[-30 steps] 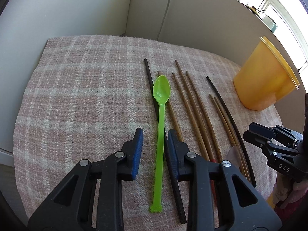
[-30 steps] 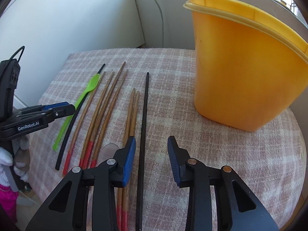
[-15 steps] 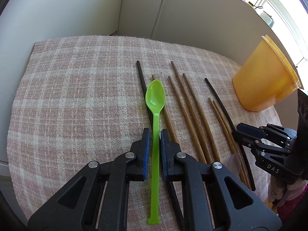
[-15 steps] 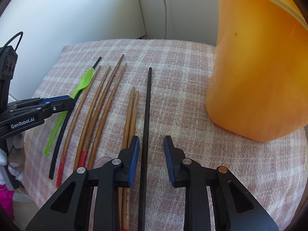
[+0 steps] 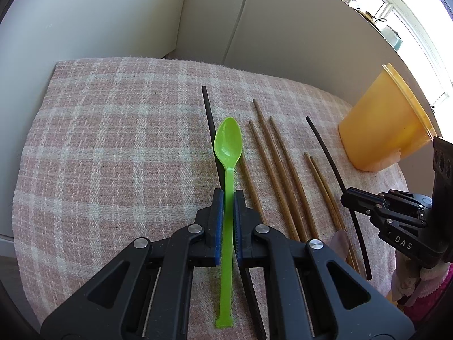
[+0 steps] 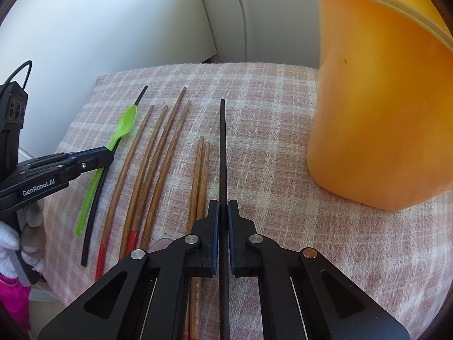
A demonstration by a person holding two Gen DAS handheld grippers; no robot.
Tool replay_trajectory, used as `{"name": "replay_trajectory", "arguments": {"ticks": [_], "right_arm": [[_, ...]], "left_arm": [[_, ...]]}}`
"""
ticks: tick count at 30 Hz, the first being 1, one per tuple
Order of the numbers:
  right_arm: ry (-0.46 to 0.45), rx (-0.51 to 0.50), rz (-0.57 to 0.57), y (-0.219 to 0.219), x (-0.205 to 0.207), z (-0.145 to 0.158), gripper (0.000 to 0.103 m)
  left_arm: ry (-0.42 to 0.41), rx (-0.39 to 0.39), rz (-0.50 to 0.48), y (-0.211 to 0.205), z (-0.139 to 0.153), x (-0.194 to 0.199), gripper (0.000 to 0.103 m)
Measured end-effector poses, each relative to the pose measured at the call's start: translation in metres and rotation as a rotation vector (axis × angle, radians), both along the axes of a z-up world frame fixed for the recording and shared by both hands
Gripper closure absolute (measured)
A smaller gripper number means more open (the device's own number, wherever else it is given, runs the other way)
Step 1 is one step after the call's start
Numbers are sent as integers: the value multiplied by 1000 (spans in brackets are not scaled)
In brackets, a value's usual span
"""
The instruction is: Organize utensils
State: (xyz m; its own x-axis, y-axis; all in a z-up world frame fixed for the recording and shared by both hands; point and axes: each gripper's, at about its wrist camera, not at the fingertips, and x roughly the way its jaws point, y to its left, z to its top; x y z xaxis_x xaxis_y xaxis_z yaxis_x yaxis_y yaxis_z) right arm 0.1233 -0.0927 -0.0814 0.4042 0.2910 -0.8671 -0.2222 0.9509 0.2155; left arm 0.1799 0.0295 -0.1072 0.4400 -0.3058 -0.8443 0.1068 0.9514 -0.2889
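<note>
Left gripper [image 5: 228, 198], labelled "GenRobot.AI", pinches a green spoon [image 5: 228, 147]; right gripper [image 6: 223, 208], marked "DAS", pinches a black chopstick [image 6: 222, 147].

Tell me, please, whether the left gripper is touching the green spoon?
Touching: the left wrist view shows the left gripper with both blue pads pressed against the green spoon handle, no gap either side.

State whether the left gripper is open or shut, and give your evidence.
Shut. In the left wrist view, the left gripper has both blue pads pressed against the green plastic spoon handle.
</note>
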Motion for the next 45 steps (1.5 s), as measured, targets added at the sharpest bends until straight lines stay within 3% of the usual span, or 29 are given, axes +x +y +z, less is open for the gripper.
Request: {"name": "replay_trajectory", "arguments": {"ticks": [6, 11, 18, 28, 38, 45], "right_arm": [[-24, 2, -2, -1, -2, 7, 98], [-27, 1, -4, -4, -4, 8, 98], [-30, -3, -8, -7, -6, 9, 98], [-32, -4, -9, -6, -7, 11, 98], [-30, 0, -6, -6, -8, 12, 98], [-29, -1, -11, -6, -9, 12, 98]], "left_arm": [[14, -1, -9, -2, -6, 5, 98], [38, -73, 14, 30, -21, 3, 98], [46, -173, 43, 51, -13, -4, 98], [34, -147, 3, 70, -3, -19, 98], [48, 35, -93, 49, -1, -43, 98], [54, 81, -108, 42, -1, -39, 98]]}}
